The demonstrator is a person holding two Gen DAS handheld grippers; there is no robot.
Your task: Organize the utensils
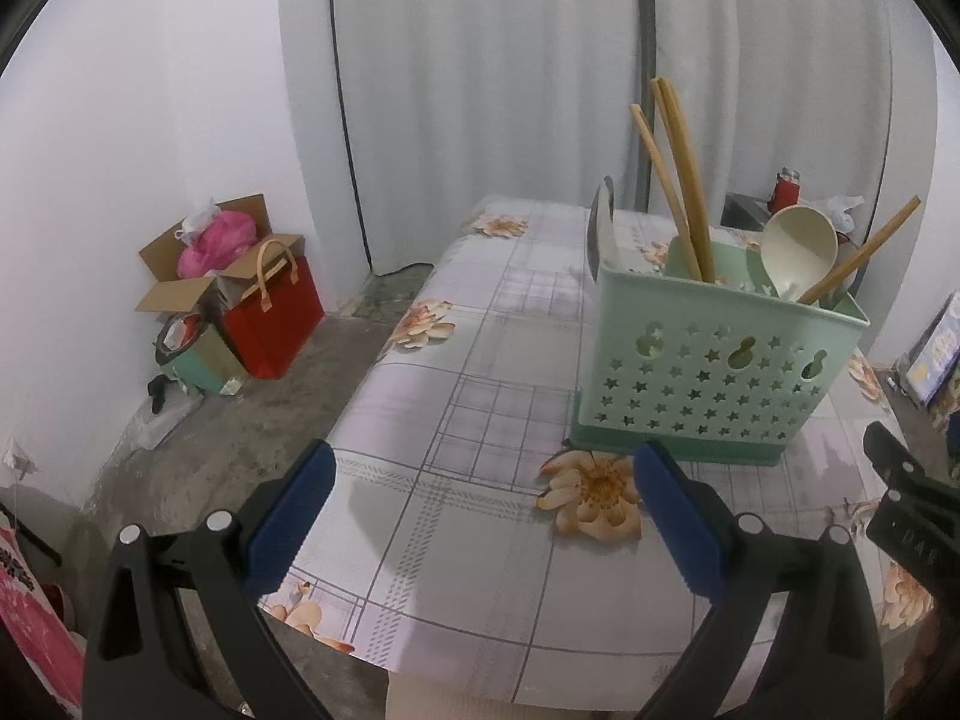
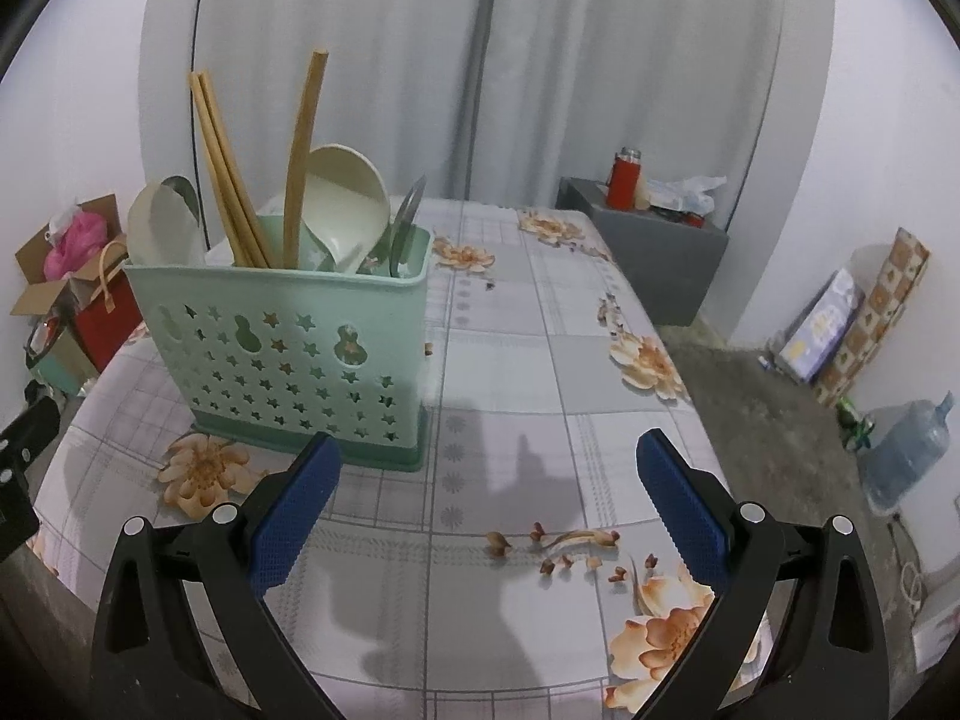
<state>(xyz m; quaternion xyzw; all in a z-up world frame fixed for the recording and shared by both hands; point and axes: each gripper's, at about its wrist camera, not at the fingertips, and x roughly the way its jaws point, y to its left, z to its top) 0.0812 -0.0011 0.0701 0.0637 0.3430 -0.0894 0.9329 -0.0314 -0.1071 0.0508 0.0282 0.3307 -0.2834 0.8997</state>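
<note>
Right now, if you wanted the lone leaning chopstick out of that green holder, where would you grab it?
Probably its bare upper end, coming from above. The chopstick stands clear of the ladle there; its lower half is buried in the holder.

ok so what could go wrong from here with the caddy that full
1. The chopsticks lean loosely and stick up high above the caddy; a passing gripper could catch them and tip it.
2. A knife stands blade up among the spoons, so reaching in there risks a snag.
</note>
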